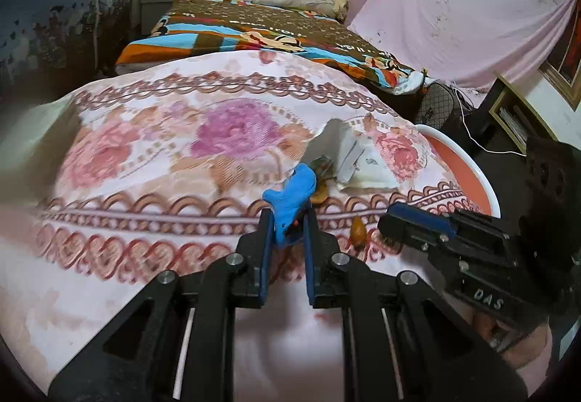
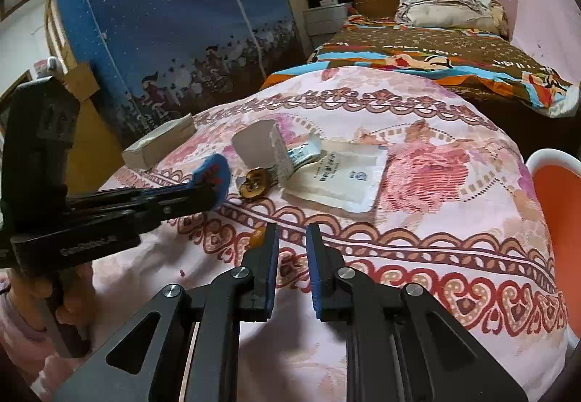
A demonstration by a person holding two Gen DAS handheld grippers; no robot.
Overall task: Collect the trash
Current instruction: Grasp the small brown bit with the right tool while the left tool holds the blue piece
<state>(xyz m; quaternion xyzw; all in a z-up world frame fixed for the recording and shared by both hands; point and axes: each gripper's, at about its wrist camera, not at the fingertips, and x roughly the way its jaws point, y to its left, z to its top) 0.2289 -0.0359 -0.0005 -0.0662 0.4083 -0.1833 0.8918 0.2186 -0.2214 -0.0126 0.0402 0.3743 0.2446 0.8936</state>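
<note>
My left gripper (image 1: 288,220) is shut on a crumpled blue scrap (image 1: 290,195) and holds it just above the flowered pink cloth (image 1: 152,147). From the right wrist view, the same scrap (image 2: 214,173) sticks out of the left gripper (image 2: 208,189) at the left. My right gripper (image 2: 292,246) hovers low over the cloth, its jaws a narrow gap apart with nothing between them. A small orange piece (image 2: 258,236) lies just beside its left finger. Further off lie a brown shell (image 2: 256,184), a torn white carton (image 2: 261,144) and a flat printed packet (image 2: 341,177).
An orange basin with a white rim (image 2: 555,191) stands at the cloth's right edge. A beige box (image 2: 159,144) sits at the far left edge. A bed with a patterned brown cover (image 2: 435,49) lies behind. A blue fabric wardrobe (image 2: 163,20) stands at the left.
</note>
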